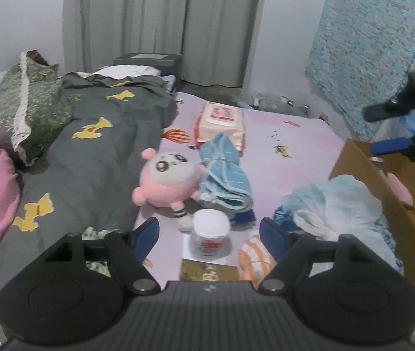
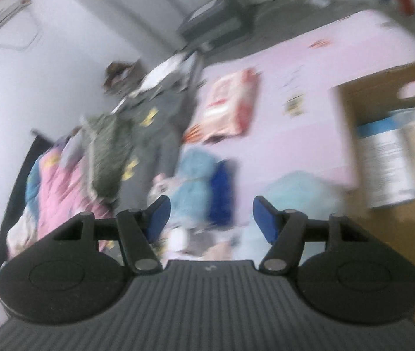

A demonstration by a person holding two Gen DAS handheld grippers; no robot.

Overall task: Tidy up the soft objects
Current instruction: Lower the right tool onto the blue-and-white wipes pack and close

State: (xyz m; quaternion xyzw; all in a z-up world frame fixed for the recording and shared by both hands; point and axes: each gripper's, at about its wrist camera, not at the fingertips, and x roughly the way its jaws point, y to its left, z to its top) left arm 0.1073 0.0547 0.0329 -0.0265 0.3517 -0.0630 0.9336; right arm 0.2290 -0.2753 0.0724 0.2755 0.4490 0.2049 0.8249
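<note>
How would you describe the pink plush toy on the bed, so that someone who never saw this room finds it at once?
Start from the bed's pale pink sheet, at the edge of the dark grey blanket with yellow shapes. There lies the pink plush toy, touching a rolled blue towel on its right. It alone has a round white face with big dark eyes.

The left gripper (image 1: 209,235) is held above a pink bedsheet (image 1: 289,146), its blue-padded jaws apart with nothing clamped. Between them a white-lidded jar (image 1: 209,235) is seen. Beyond it a pink plush toy (image 1: 168,180) is found touching a rolled blue towel (image 1: 225,172). At the right edge, the right gripper (image 1: 380,130) is seen over a cardboard box (image 1: 406,213).
</note>
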